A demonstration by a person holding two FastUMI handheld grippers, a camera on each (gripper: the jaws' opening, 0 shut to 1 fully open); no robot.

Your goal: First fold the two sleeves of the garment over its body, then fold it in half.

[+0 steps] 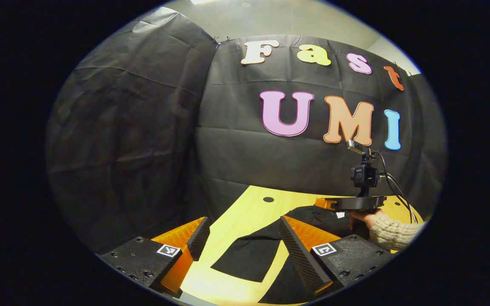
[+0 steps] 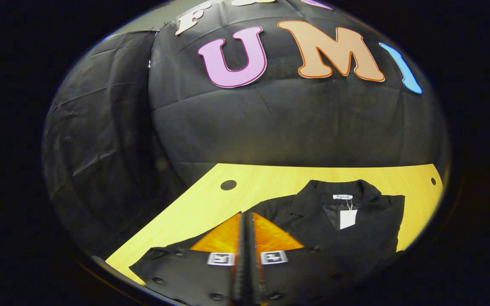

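The black garment (image 2: 338,229) is lying flat on the yellow wooden table (image 2: 270,180), collar toward the booth's black cloth wall (image 2: 270,123), with a white tag (image 2: 348,218) hanging just inside the neckline. Its long axis is running from that collar back toward the person.

The right gripper (image 2: 247,238) is hovering low over the garment, on the side of the collar away from the table's far right corner. Its jaws are pressed together, and I cannot tell whether any cloth is caught between them.

In the left gripper view, the left gripper (image 1: 240,242) is sitting with its jaws wide apart, holding nothing. One black sleeve (image 1: 249,255) is lying flat on the table directly ahead of the opening, spread outward from the garment's body. The other gripper (image 1: 355,203) is showing farther off beyond the garment, held by a hand (image 1: 366,219) in a knitted cuff.

Judging from this, the left gripper is the nearer one to that spread sleeve, which is waiting to be carried across the body. The wall is closing in the table's far edge and its side.
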